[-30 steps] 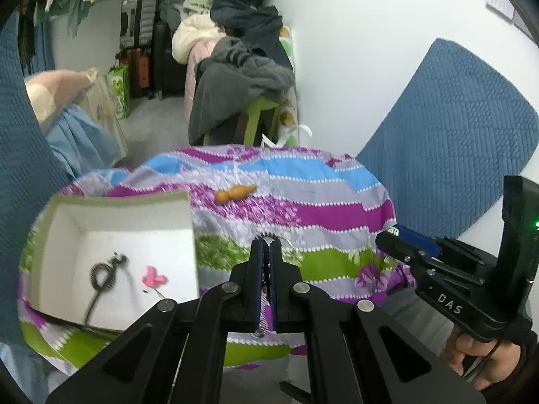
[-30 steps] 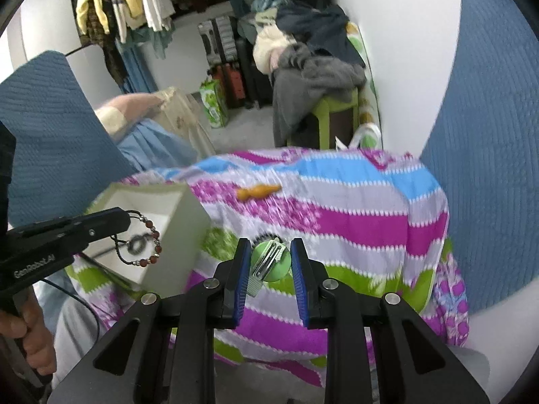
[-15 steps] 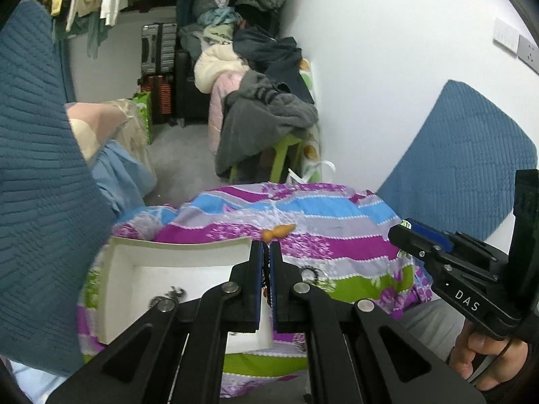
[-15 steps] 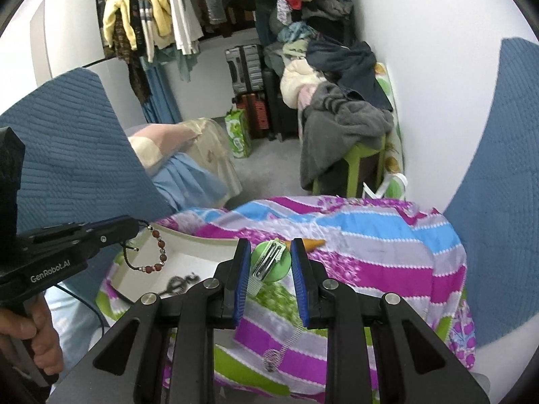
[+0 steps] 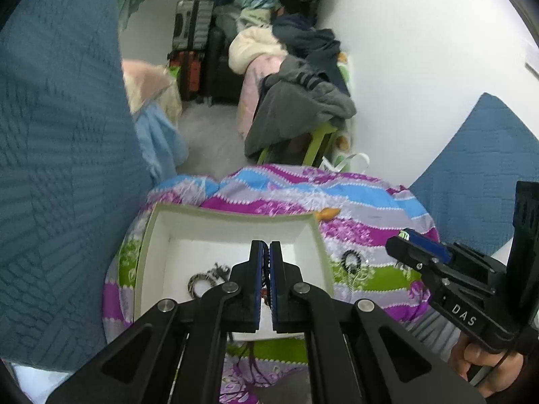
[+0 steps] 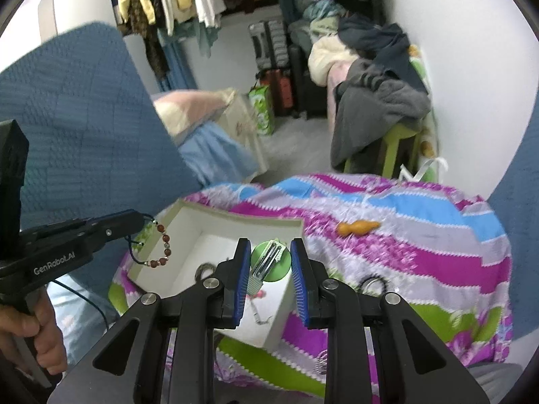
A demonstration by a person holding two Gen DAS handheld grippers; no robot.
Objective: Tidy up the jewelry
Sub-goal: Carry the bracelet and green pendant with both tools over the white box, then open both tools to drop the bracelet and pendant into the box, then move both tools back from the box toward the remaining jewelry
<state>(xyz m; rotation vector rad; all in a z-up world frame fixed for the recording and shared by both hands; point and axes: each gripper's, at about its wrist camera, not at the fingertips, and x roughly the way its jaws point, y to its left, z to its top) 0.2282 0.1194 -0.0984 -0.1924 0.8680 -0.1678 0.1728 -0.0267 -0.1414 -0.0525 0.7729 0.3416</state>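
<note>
My left gripper (image 5: 266, 252) is shut on the cord of a brown bead bracelet (image 6: 162, 245), which dangles from its tip (image 6: 141, 219) over the left rim of the white box (image 5: 235, 213). My right gripper (image 6: 270, 248) is shut on a round green hair clip (image 6: 271, 262) and hovers above the box (image 6: 235, 217); from the left wrist view its tip (image 5: 401, 239) shows at the right. Inside the box lie a dark ring-shaped piece (image 5: 202, 277) and a small pink piece (image 6: 257, 294).
The box sits on a striped purple, blue and green cloth (image 6: 421, 262). An orange gourd-shaped charm (image 6: 357, 227) and a chain with a ring (image 5: 352, 262) lie on the cloth right of the box. Blue quilted cushions (image 5: 60, 134) flank the cloth. Clothes are piled on a green stool (image 6: 380, 101) behind.
Both grippers have swung left with their loads. The box has come from the left of the views to right beneath the fingers.
</note>
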